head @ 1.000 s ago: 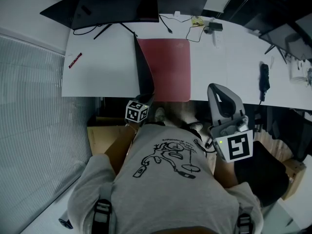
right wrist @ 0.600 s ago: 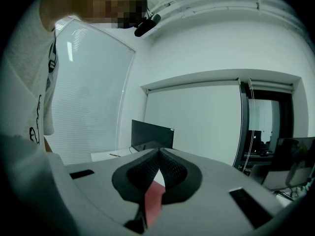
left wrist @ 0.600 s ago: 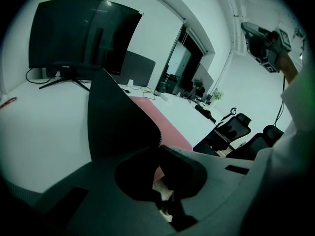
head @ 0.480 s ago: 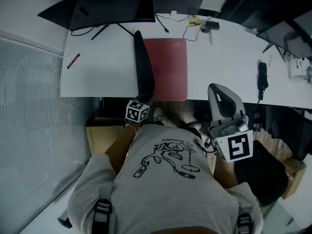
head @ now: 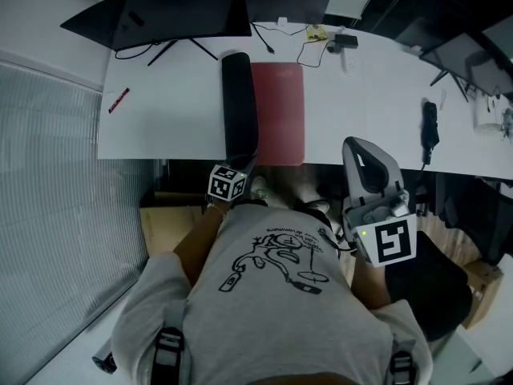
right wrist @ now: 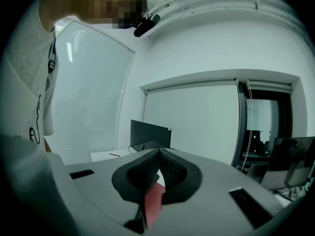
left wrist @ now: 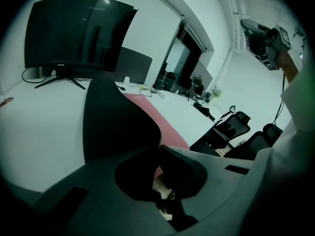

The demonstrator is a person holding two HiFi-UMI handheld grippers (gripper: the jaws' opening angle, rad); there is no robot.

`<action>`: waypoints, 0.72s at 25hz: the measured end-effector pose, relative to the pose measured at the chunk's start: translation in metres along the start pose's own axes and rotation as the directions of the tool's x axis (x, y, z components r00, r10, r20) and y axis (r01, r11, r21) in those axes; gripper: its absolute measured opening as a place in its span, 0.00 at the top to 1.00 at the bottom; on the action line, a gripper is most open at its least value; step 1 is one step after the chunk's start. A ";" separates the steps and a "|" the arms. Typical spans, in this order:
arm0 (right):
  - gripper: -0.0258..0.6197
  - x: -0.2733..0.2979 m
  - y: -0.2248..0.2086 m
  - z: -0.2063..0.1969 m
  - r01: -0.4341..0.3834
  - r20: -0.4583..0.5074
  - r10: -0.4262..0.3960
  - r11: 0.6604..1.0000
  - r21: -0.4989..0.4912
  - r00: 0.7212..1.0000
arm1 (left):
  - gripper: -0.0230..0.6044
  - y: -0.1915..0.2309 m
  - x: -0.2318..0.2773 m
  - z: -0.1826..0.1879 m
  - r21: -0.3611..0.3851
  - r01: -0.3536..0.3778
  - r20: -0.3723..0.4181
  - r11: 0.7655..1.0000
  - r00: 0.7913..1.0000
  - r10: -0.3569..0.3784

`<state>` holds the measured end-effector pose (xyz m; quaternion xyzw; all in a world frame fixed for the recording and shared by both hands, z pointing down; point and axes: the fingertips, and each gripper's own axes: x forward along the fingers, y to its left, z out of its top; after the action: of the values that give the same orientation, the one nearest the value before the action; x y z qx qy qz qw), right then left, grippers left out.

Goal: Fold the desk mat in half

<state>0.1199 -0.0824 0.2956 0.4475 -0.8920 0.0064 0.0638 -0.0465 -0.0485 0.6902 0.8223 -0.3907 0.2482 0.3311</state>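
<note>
The desk mat lies on the white desk (head: 160, 111), red face (head: 280, 111) up. Its left half is lifted, showing the black underside (head: 239, 103), and curls over toward the right. My left gripper (head: 243, 165) is at the desk's near edge, shut on the mat's near left corner. In the left gripper view the black flap (left wrist: 113, 117) rises from the jaws of my left gripper (left wrist: 158, 149), with the red face (left wrist: 147, 107) beside it. My right gripper (head: 354, 147) is held up off the desk to the right. In the right gripper view my right gripper (right wrist: 159, 154) is shut with nothing between its pads.
Two dark monitors (head: 180, 10) stand at the back of the desk. A red pen (head: 119, 100) lies at the left, cables and an adapter (head: 333, 40) at the back right, a black object (head: 430, 131) at the far right. Office chairs (left wrist: 236, 124) stand beyond the desk.
The lifted black flap has swung further right over the red face, so less red shows. The left gripper keeps its hold; the right gripper has stayed put.
</note>
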 end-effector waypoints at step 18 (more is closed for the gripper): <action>0.95 -0.009 -0.014 -0.005 0.011 -0.003 -0.011 1.000 0.005 1.000 | 0.91 -0.014 0.014 0.000 0.015 0.021 -0.029 1.000 0.999 -0.020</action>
<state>0.1370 -0.0829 0.2987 0.4527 -0.8893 0.0091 0.0640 -0.0274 -0.0487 0.6943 0.8251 -0.3755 0.2594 0.3330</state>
